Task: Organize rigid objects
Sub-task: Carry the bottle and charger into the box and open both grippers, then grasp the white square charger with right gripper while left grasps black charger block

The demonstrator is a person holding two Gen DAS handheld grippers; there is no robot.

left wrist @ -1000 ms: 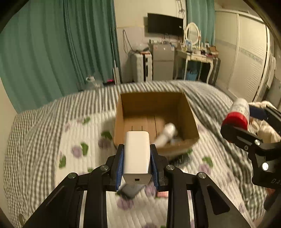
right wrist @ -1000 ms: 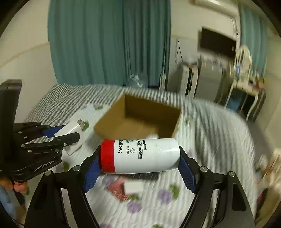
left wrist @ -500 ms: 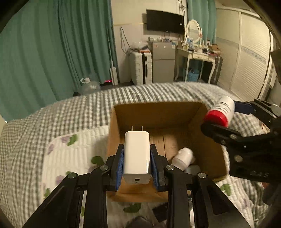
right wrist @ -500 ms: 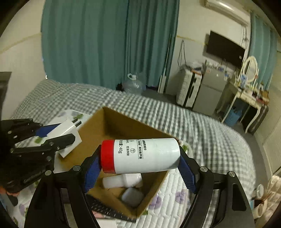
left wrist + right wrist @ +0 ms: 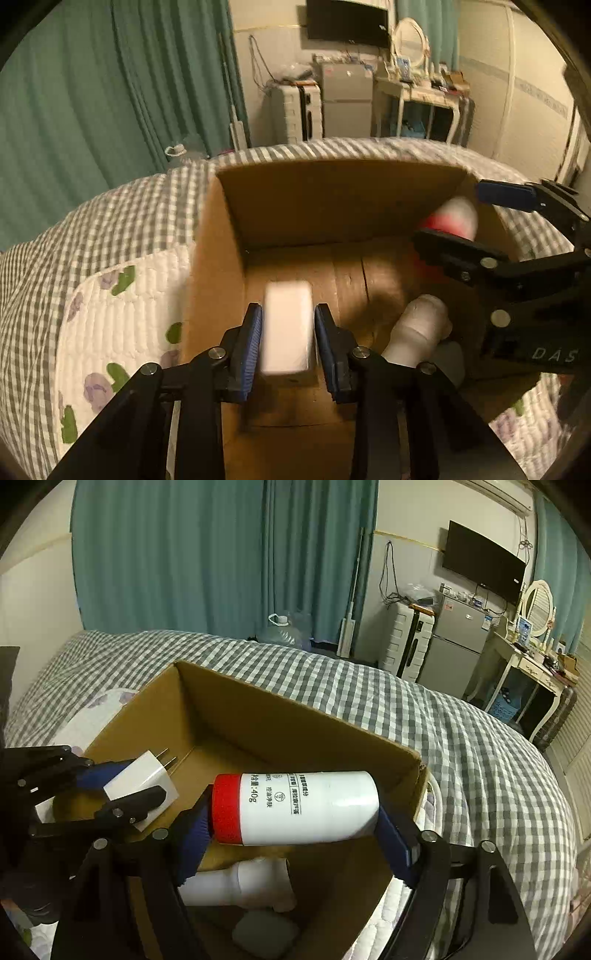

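Note:
My left gripper (image 5: 288, 328) stands over the open cardboard box (image 5: 332, 192). The white plug charger (image 5: 286, 325) between its fingers looks blurred, with a gap at the right pad. In the right wrist view the charger (image 5: 142, 786) still sits between the left gripper's fingers (image 5: 129, 805). My right gripper (image 5: 295, 834) is shut on a white bottle with a red cap (image 5: 295, 806), held sideways above the box (image 5: 295, 723). The bottle shows blurred in the left wrist view (image 5: 450, 221). A white bottle (image 5: 236, 886) and a grey case (image 5: 264, 936) lie in the box.
The box sits on a bed with a grey checked cover (image 5: 461, 738) and a white flowered quilt (image 5: 122, 314). Green curtains (image 5: 184, 554), a water jug (image 5: 282, 631), a suitcase (image 5: 412, 642), a fridge (image 5: 458, 638) and a dressing table (image 5: 532, 664) stand beyond the bed.
Both grippers have moved forward and down over the box. The charger now looks blurred and lower between the left fingers, which seem slightly wider apart. The right gripper still holds the bottle.

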